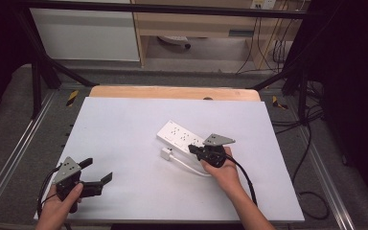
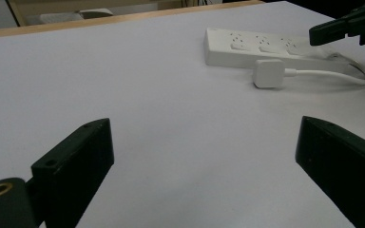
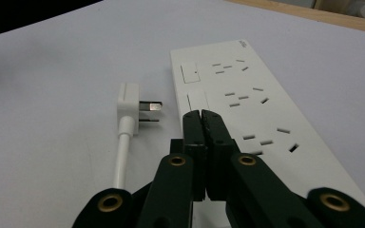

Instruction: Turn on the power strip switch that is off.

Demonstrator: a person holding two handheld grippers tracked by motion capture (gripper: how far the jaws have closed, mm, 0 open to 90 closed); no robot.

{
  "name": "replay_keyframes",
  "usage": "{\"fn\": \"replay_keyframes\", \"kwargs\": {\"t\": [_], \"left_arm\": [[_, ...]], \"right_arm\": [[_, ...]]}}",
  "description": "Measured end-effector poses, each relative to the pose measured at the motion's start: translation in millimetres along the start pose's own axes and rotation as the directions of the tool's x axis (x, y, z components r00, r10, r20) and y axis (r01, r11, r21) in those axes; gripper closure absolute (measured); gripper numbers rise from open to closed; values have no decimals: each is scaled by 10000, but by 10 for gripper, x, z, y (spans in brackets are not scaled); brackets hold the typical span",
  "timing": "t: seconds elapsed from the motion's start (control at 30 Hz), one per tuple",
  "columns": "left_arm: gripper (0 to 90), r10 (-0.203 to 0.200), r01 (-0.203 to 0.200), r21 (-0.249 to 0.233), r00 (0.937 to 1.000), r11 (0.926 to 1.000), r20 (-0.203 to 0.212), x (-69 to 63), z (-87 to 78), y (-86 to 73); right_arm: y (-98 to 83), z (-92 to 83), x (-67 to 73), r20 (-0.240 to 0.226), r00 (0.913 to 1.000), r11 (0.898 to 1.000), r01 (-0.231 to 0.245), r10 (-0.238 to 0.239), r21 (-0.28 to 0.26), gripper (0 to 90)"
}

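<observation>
Power strip [image 3: 247, 109], white, long and flat, with rows of slotted sockets and two small square switches near one end; lying flat on pale table [image 1: 134, 158], directly under and ahead of right gripper [image 3: 203, 116]. Plug [image 3: 132, 107], white, square-bodied, metal prongs pointing toward the strip's side, just left of that gripper's tips in the right gripper view and apart from the strip; white cable [image 3: 122, 156] running back from it beside the gripper body. In the left gripper view, same plug [image 2: 268, 73] seen as a small white block just in front of the strip [image 2: 261, 50], cable [image 2: 332, 74] curving off toward the right gripper [image 2: 344, 27].

Right gripper: jaws pressed together, nothing between them, tips poised over the strip's near edge close to the second switch; contact with the strip's surface impossible to judge. Held in right hand [image 1: 227, 173].

Left gripper [image 1: 96, 173]: jaws spread wide, nothing between them, bare table beneath; well apart from strip [image 1: 179, 136] and plug [image 1: 166, 154], both lying far ahead and to the right of it. Gripped by left hand [image 1: 57, 211] at the table's near corner.
</observation>
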State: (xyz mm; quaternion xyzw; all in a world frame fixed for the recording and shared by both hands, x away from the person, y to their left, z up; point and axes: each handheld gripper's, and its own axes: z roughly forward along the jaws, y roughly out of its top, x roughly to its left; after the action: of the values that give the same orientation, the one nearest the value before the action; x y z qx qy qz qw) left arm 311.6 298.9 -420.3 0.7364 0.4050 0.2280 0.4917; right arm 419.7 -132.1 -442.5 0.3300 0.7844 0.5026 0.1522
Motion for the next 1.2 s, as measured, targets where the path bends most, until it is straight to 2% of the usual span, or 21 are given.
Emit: {"fn": "replay_keyframes", "kwargs": {"t": [0.3,1.03,1.17,1.2], "left_arm": [[56,29,-29,21,10000,10000,29,-5,0,1],[55,81,-82,67,9999,9999,89,-19,9,0],[55,86,-87,76,9999,9999,100,-19,11,-1],[55,79,-79,71,9999,9999,94,-18,11,-1]], "right_arm": [[82,-8,33,42,9999,9999,93,-94,137,791],[157,-91,16,241,9996,9999,-122,120,116,588],[189,-132,16,297,9995,9999,-125,123,72,496],[189,-132,16,297,9995,9999,-125,123,72,496]]}}
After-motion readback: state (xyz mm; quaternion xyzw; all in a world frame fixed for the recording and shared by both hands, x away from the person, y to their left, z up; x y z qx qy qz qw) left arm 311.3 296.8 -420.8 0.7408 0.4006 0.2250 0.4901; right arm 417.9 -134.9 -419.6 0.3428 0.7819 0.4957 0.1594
